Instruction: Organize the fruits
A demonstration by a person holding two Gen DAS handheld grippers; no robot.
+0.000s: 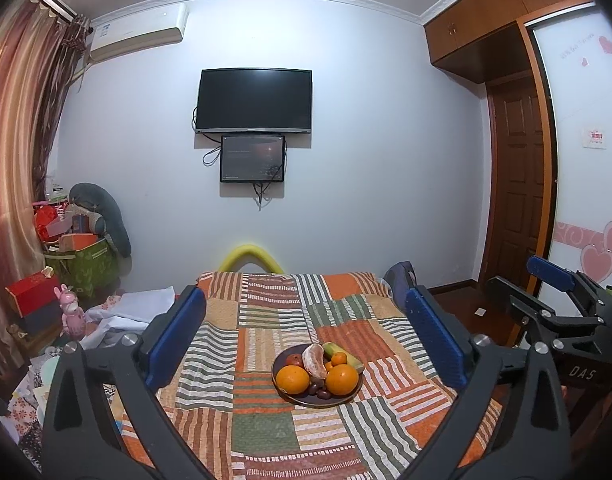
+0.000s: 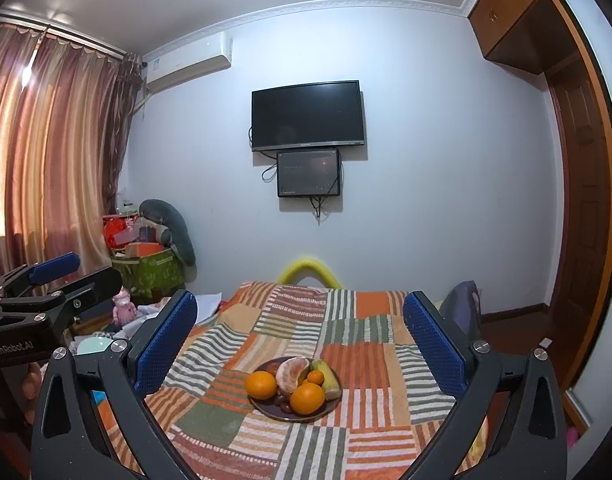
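Observation:
A dark plate (image 1: 306, 401) (image 2: 266, 410) of fruit sits on a patchwork cloth (image 1: 266, 312) (image 2: 365, 360). It holds two oranges (image 1: 292, 379) (image 2: 307, 398), a peeled citrus (image 1: 314, 361) (image 2: 292, 374), a small mandarin (image 1: 339, 358) (image 2: 315, 377), a green-yellow fruit (image 1: 333, 348) (image 2: 329, 380) and dark dates (image 1: 321, 392) (image 2: 282, 399). My left gripper (image 1: 306, 320) is open and empty, held above and short of the plate. My right gripper (image 2: 300, 320) is open and empty, likewise short of the plate. Each gripper shows at the edge of the other's view.
Boxes and bags (image 1: 78, 252) (image 2: 150, 256) pile at the left by the curtain (image 1: 10, 160). A pink toy (image 1: 72, 314) stands left of the cloth. A dark bag (image 1: 399, 280) (image 2: 461, 308) sits at the cloth's far right. A TV (image 1: 254, 100) hangs on the wall.

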